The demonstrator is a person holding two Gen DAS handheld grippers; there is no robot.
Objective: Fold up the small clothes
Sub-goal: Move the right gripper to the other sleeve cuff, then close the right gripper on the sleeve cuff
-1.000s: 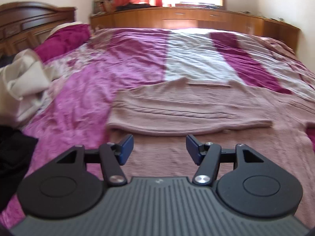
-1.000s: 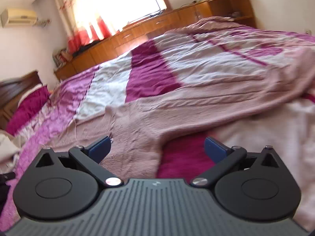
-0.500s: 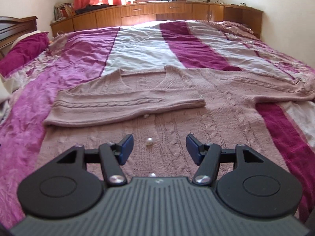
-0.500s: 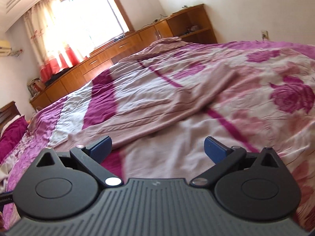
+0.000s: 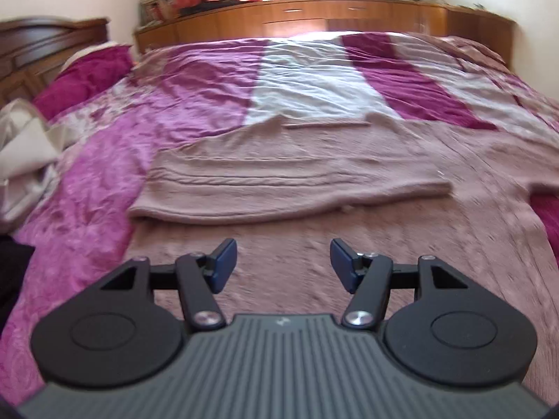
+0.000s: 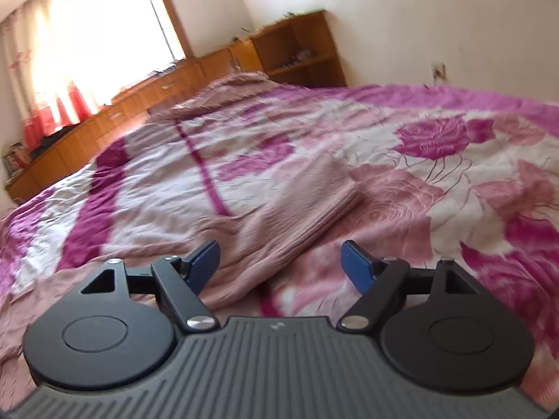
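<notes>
A dusty-pink knitted sweater lies flat on the bed, its left sleeve folded across the chest. My left gripper is open and empty, hovering just above the sweater's lower body. In the right wrist view the sweater's other sleeve stretches out over the bedspread, its cuff pointing away. My right gripper is open and empty, just above that sleeve near its upper part.
The bed has a pink, white and magenta bedspread with rose print. Cream clothing and something black lie at the left. A wooden headboard and wooden cabinets line the walls.
The left gripper has swung back left and lower over the sweater body. The right gripper has moved right along the outstretched sleeve, whose cuff has come into view. Both stay open.
</notes>
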